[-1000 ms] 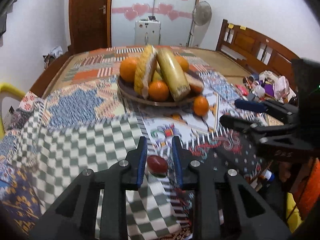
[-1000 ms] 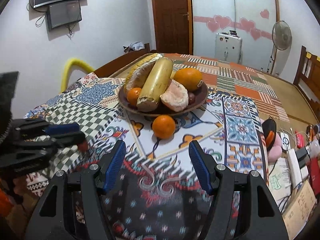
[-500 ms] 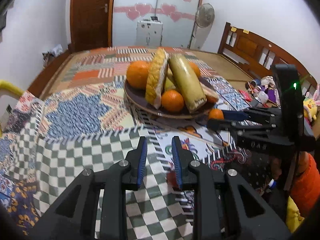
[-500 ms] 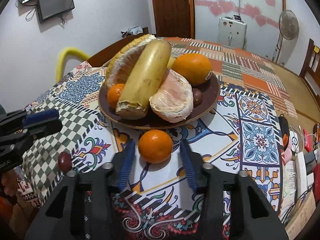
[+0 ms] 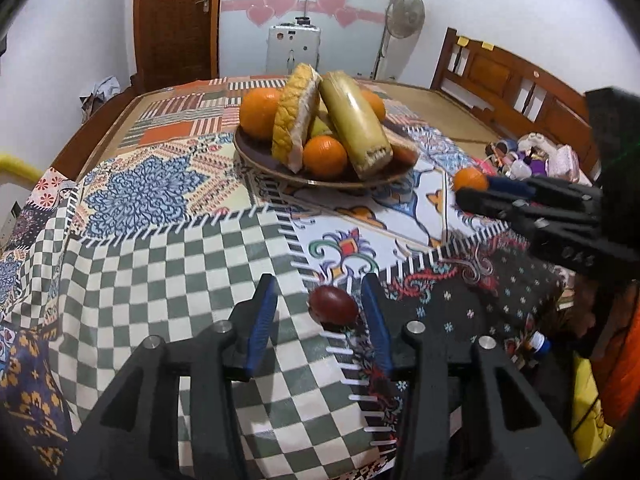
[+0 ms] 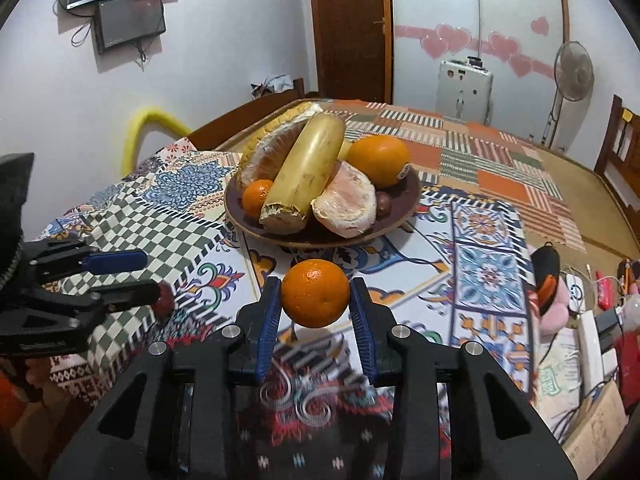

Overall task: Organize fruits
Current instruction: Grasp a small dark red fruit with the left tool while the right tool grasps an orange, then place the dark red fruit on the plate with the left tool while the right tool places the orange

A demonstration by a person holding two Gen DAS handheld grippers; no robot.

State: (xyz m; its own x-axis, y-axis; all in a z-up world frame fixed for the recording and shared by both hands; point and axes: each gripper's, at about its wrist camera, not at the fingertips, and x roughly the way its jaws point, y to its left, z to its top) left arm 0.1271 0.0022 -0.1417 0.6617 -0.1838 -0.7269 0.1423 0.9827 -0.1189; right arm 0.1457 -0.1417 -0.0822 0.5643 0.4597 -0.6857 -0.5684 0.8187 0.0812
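Orange fruit: a small orange (image 6: 315, 293) sits between the blue pads of the right gripper (image 6: 314, 312), both pads touching its sides; it hangs just above the patterned tablecloth (image 6: 488, 276), at 6 o'clock from the bowl.
Right gripper jaws: pinching the orange.
Dark red fruit: a small plum-like fruit (image 5: 333, 306) lies on the cloth at the seam of the checked patch, inside the left gripper (image 5: 318, 316), close to the finger on the 3 o'clock side, with a wide gap to the other finger.
Left gripper jaws: spread, not gripping the red fruit.
Bowl: a brown bowl (image 6: 404, 216) at 12 o'clock of both grippers holds a large orange (image 6: 378, 160), a small orange (image 6: 257, 198), a long yellow-green stalk (image 6: 308, 172), peeled pomelo pieces (image 6: 346, 206) and a dark round fruit (image 6: 383, 204).
Clutter: toys and packets (image 6: 588, 308) lie at 3 o'clock of the right gripper.
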